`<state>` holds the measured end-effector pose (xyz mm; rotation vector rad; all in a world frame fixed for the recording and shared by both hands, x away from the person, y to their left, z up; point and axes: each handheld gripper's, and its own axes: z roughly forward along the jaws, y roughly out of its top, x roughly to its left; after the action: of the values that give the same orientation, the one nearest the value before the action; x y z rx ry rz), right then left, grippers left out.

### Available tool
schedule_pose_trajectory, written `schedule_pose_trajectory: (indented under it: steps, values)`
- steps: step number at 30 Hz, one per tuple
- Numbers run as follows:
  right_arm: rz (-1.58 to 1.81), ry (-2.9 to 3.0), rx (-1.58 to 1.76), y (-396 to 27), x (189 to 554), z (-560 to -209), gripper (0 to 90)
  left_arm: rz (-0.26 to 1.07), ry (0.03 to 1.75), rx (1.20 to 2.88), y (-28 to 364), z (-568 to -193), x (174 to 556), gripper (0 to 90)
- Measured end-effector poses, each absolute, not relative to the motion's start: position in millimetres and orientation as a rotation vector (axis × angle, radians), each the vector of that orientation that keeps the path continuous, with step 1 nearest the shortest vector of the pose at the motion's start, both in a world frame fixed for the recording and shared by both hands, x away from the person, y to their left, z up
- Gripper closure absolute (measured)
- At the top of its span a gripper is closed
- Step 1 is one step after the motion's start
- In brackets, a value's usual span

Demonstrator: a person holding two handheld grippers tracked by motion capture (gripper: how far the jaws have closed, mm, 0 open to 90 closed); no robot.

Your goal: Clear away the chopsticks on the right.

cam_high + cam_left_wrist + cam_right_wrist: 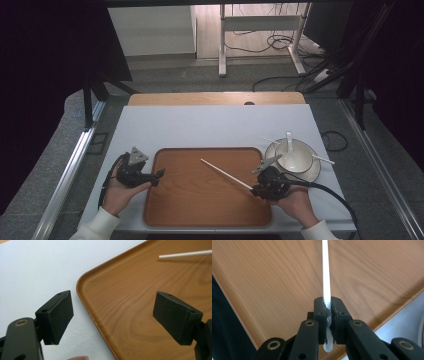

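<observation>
A wooden tray [200, 205] lies on the white table near its front edge. My right gripper [256, 190] is shut on a white chopstick [225, 174], which slants up and left over the tray. In the right gripper view the chopstick [326, 272] runs straight up from between the pressed pads, with my right gripper [328, 307] low above the tray [274, 285]. My left gripper [159, 175] stands open at the tray's left rim, nothing between its pads. In the left gripper view the left gripper [112, 315] straddles the tray's corner [82, 282], and the chopstick's tip [185, 254] shows at the top right.
A white plate [311, 172] with a white bowl [295, 155], a spoon [289, 141] and another thin stick stands right of the tray. A wooden table edge [215, 98] lies behind the white surface. Floor cables and a desk frame are farther back.
</observation>
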<state>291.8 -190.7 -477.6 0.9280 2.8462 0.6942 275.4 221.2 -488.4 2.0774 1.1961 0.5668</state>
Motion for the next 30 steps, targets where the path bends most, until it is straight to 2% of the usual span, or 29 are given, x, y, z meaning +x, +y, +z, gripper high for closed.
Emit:
schedule_pose_trajectory:
  steps: [30]
  values:
    - [0.517, 2.899, 0.844, -183, 279, -493, 82.1, 0.57, 1.206, 2.073, 224, -490, 276, 16.1]
